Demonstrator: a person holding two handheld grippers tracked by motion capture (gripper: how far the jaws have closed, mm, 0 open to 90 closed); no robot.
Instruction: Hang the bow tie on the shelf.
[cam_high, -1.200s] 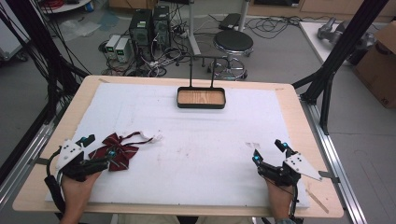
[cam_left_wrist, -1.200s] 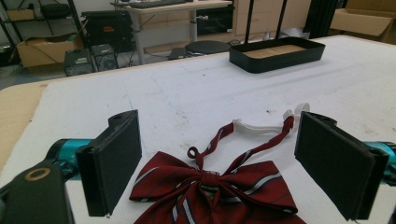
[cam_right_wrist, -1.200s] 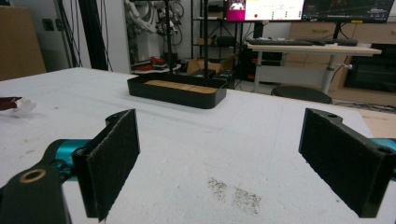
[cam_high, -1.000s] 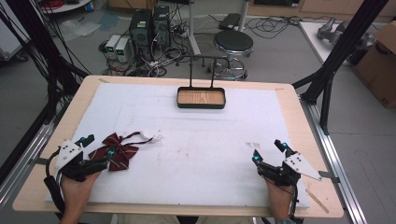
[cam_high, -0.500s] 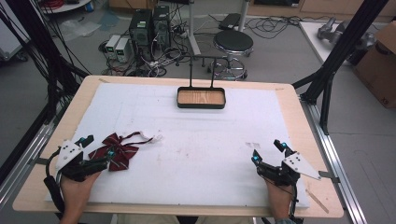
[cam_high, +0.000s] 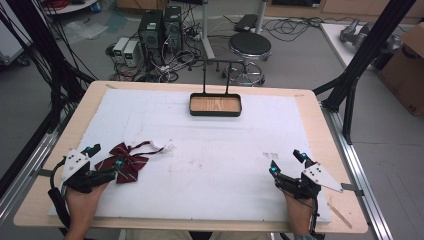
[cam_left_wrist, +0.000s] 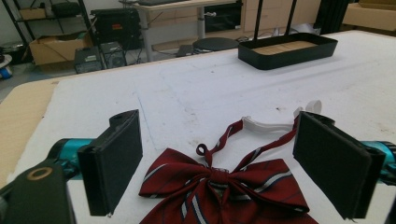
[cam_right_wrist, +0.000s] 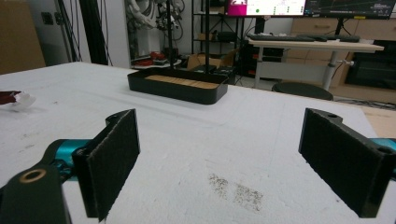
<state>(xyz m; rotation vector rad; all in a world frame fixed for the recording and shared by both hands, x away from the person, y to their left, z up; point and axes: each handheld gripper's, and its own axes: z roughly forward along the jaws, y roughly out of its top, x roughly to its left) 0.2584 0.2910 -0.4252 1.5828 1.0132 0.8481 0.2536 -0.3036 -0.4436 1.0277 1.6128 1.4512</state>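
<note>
Around your work stood a black tray (cam_high: 215, 105) with a wooden floor, at the far middle of the desk (cam_high: 306, 102), with two thin black posts rising from its far edge. It lay well apart from both of your grippers, and nothing stood between it and them. A faint dark smudge marked the white mat (cam_high: 220, 150) a little to the near right of centre.

The dark red striped bow tie (cam_high: 128, 161) lay flat on the mat at the near left. Its red strap and white clasp (cam_high: 159, 147) trailed off toward the right. Your left gripper (cam_high: 105, 157) had its fingers spread wide, one on either side of the tie's near part. In the left gripper view the bow (cam_left_wrist: 219, 189) sat between the two black pads, the knot low in the gap, and neither pad touched the cloth as far as the pictures show.

Your right gripper (cam_high: 285, 162) rested at the near right, well apart from the tie, fingers wide too and holding nothing. In the right gripper view only bare mat lay between its pads, with the tray (cam_right_wrist: 177, 85) ahead.

The mat covered most of a pale wooden desk, set in a black metal frame. Beyond the far edge you had a round stool (cam_high: 249, 46), computer cases (cam_high: 161, 27) and a tangle of cables on a grey floor. A cardboard box (cam_high: 405, 65) stood at the far right.
</note>
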